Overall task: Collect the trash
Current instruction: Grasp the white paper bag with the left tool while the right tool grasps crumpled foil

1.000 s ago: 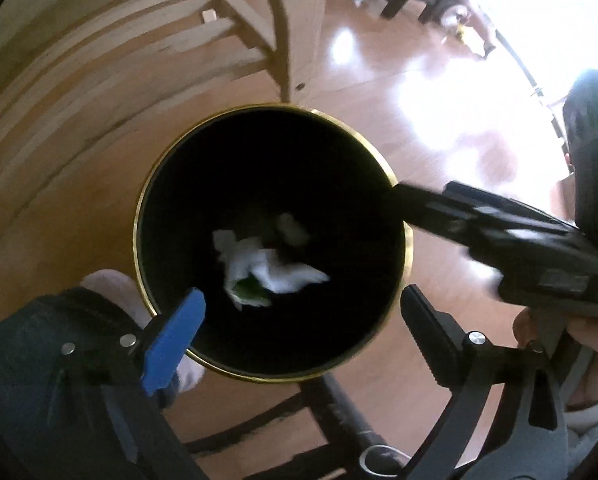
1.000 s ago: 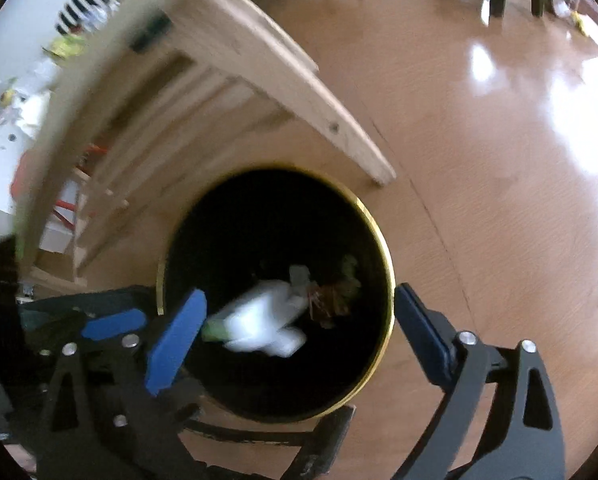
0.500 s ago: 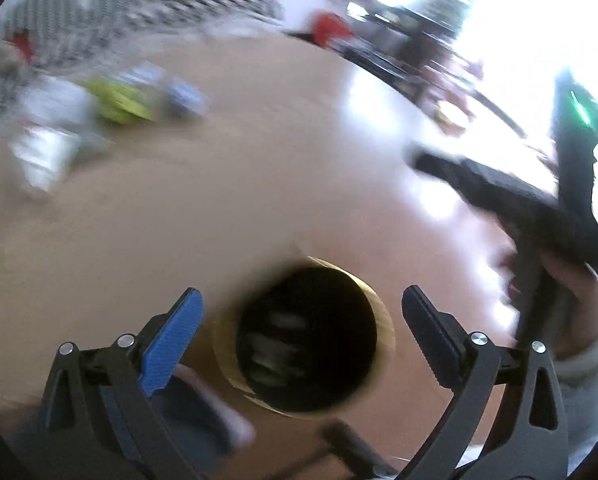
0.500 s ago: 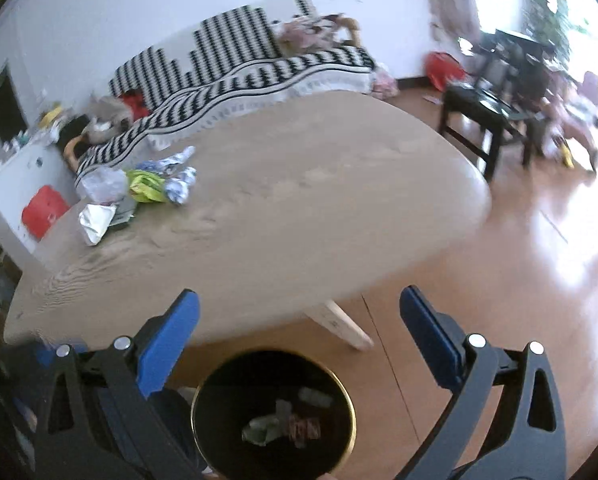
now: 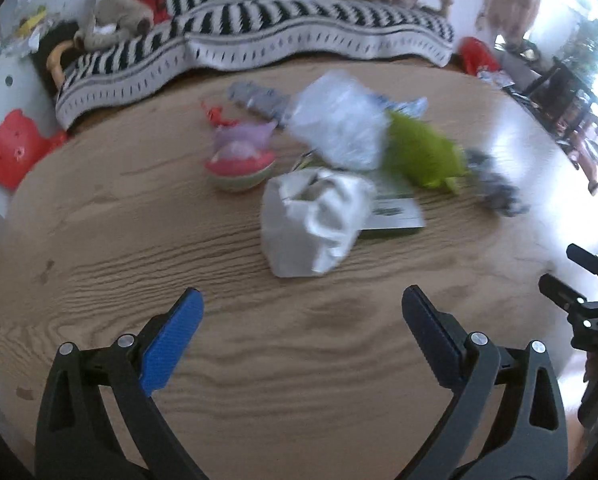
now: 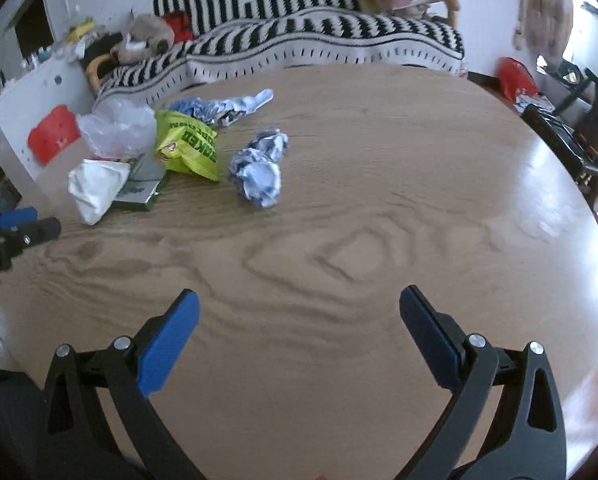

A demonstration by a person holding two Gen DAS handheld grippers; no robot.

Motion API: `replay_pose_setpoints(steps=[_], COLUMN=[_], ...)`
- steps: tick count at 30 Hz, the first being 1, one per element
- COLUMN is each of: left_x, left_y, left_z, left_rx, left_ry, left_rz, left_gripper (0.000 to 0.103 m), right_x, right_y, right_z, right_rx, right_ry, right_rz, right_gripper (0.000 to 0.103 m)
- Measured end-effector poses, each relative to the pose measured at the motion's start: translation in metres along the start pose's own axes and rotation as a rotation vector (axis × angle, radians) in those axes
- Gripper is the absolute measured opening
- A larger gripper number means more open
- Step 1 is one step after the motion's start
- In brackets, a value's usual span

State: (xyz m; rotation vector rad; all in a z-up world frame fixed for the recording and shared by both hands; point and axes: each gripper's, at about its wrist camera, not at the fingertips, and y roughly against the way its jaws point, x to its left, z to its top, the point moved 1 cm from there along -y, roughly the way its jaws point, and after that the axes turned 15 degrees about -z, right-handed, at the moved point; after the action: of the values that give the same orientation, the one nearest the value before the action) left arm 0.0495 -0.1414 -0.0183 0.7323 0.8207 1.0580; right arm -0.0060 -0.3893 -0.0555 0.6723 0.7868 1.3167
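Note:
Trash lies in a heap on the oval wooden table (image 5: 259, 360). A crumpled white bag (image 5: 313, 224) is nearest my left gripper (image 5: 301, 320), which is open and empty above the table. Behind the bag lie a clear plastic bag (image 5: 339, 124), a green snack wrapper (image 5: 423, 156), a pink and red cup (image 5: 241, 160) and a flat packet (image 5: 395, 216). My right gripper (image 6: 297, 320) is open and empty over bare table. A crumpled blue-white paper ball (image 6: 261, 172) lies ahead of it, left of centre, with the green wrapper (image 6: 189, 148) and white bag (image 6: 95, 188) further left.
A striped sofa (image 6: 299, 40) with soft toys stands behind the table (image 6: 379, 240). A white cabinet with a red panel (image 6: 53, 132) is at the left. Dark chairs (image 6: 579, 120) stand at the right. The other gripper shows at the edge of each view.
Both grippers rose from over the black gold-rimmed bin on the floor to above the table top. The bin has left both views. Both stayed open.

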Motion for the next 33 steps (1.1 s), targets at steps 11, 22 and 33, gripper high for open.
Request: replay_pose_setpoints(steps=[11,22,33], left_x=[0.022,0.03,0.03], left_y=[-0.046,-0.05,-0.051], left_z=[0.009,0.021,0.021], left_rx=[-0.03,-0.065,-0.062], left_ry=[-0.024,-0.043,-0.052], left_rz=[-0.004,-0.016,-0.021], left_gripper=[0.097,0.097,0.097], right_x=[0.03,0.038,0.029], right_y=[-0.04,-0.051,-0.049], right_z=[0.038,0.059,0.069], right_rx=[-0.038,-0.03,-0.037], right_ry=[0.085,0.132,0.066], right_rz=[-0.052,-0.016,-0.012], right_gripper=[0.098,0.098,0.063])
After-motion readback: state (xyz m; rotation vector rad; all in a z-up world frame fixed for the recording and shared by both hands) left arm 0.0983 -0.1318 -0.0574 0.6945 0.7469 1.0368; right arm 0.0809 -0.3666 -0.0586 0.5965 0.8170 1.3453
